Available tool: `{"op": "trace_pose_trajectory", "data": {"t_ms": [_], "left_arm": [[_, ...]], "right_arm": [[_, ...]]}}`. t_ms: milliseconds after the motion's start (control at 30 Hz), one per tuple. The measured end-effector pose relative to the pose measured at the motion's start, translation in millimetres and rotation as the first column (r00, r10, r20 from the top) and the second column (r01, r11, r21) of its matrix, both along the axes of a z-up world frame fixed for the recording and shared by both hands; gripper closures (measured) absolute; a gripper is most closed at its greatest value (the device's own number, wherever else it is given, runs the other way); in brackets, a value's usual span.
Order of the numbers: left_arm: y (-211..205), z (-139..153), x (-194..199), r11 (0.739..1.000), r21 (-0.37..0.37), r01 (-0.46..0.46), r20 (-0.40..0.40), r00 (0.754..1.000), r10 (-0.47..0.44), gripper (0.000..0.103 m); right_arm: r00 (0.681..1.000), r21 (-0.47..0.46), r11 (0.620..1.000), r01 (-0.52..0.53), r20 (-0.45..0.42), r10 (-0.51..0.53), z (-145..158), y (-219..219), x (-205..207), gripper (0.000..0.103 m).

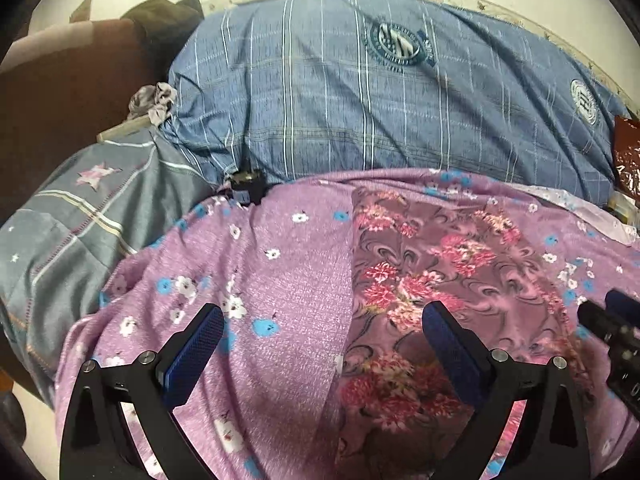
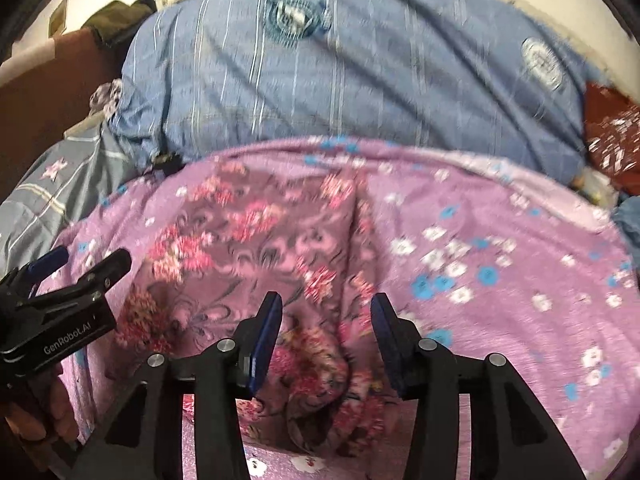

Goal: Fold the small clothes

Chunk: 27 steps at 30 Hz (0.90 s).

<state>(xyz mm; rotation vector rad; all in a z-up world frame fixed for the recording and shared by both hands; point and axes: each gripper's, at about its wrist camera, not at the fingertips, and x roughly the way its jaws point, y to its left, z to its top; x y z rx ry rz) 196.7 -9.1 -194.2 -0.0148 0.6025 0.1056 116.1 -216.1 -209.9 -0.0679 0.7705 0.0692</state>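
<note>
A small mauve garment with pink flower print (image 1: 432, 276) lies flat on a lilac sheet with blue and white flowers (image 1: 260, 280). My left gripper (image 1: 322, 320) is open wide just above the garment's left edge. My right gripper (image 2: 326, 312) is open over the garment's bunched near edge (image 2: 316, 380); the garment (image 2: 248, 232) spreads away from it. The left gripper (image 2: 76, 268) shows at the left of the right wrist view, and the right gripper's fingertips (image 1: 600, 316) show at the right of the left wrist view. Neither holds cloth.
A large blue plaid pillow (image 1: 360, 92) lies behind the sheet. A grey star-print cover (image 1: 80, 216) is at left, a brown surface (image 1: 68, 88) beyond it. A dark red packet (image 1: 628, 152) sits at right. A small black object (image 1: 246, 188) rests at the pillow's edge.
</note>
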Motion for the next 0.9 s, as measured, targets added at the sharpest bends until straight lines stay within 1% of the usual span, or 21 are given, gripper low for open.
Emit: {"op": "trace_pose_trajectory", "data": {"t_ms": [133,233,467,700,900], "left_arm": [[-5.2,16.3,-34.6,1.000,0.023,-0.006,0.039,0.999,0.005,0.003],[-6.4,32.0,-59.5,0.999,0.039,-0.007,0.067,0.998,0.005,0.002],[-5.7,74.6,-120.7,0.996,0.080,-0.027,0.164,0.986,0.014,0.002],[-5.3,111.9,-186.3,0.995,0.086,-0.049,0.252,0.967,0.026,0.002],[-3.1,130.9,-235.6,0.994,0.096,-0.057,0.303,0.953,0.026,0.002]], "right_arm": [[0.997,-0.032,0.999,0.013,0.074,-0.010,26.9,0.4,-17.8,0.056],[0.994,-0.039,0.999,0.010,0.110,-0.005,45.8,1.0,-31.6,0.056],[0.989,-0.035,0.999,-0.004,0.150,0.010,78.1,0.6,-71.4,0.054],[0.982,0.003,1.000,-0.016,0.190,0.015,111.2,3.0,-113.3,0.054],[0.970,0.010,0.999,-0.046,0.240,0.042,136.6,10.3,-151.7,0.053]]}}
